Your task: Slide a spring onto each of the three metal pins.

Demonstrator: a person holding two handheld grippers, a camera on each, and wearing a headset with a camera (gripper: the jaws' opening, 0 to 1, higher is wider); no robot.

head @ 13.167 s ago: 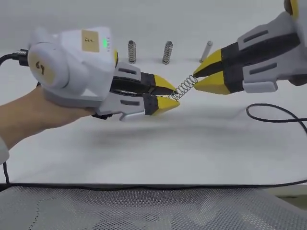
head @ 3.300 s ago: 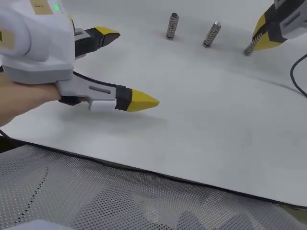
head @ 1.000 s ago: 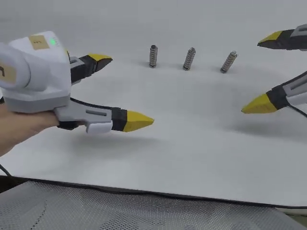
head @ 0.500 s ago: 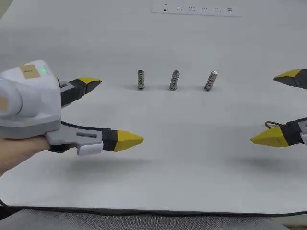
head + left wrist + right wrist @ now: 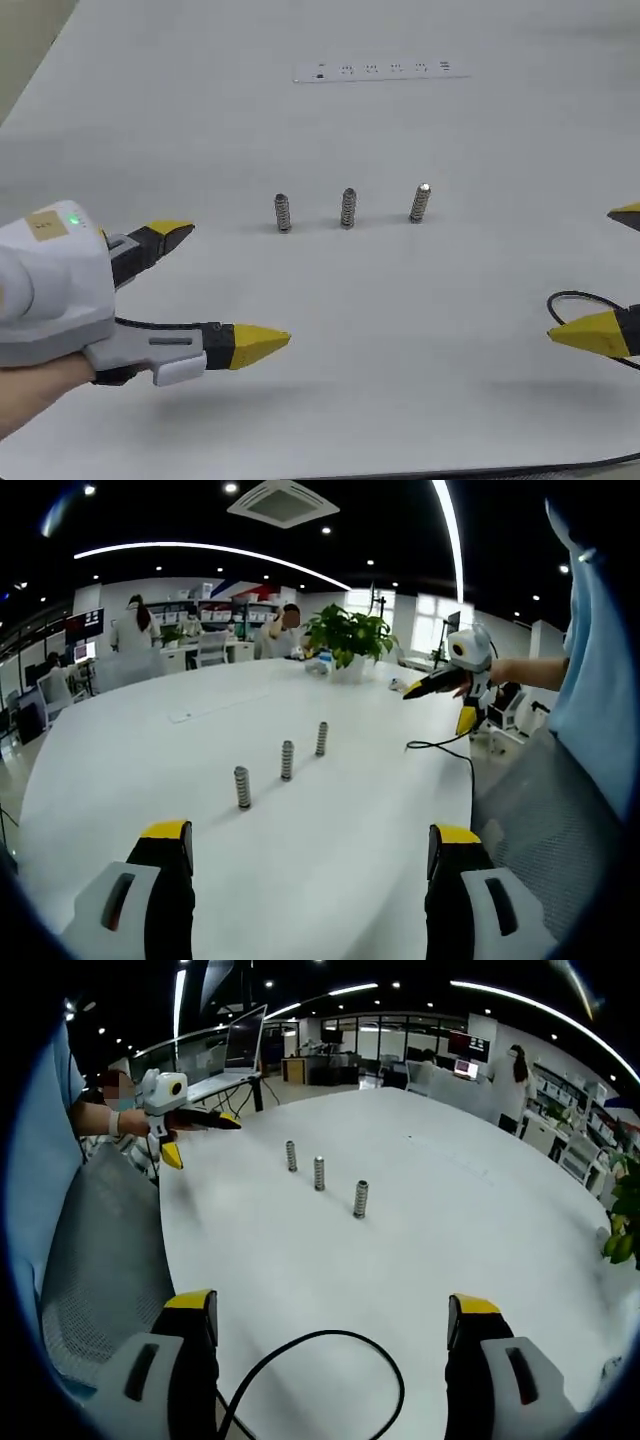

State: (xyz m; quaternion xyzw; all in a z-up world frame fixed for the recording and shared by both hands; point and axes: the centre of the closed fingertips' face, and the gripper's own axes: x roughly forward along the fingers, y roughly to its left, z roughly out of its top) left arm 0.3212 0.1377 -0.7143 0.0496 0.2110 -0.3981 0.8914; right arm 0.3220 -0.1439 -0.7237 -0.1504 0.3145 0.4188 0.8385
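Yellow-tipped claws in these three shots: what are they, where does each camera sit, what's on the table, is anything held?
They are handheld two-jaw grippers, not a robot arm: a person holds one in each hand. The head view comes from a headset camera looking down at the bench. The two round pictures come from a fisheye camera on each gripper, looking forward between its own jaws. On the white table three metal pins stand in a row, each with a spring on it: left spring, middle spring, right spring. A black cable loops near the right gripper, and a power strip lies farther back. The left gripper and the right one both have their jaws wide apart and hold nothing.
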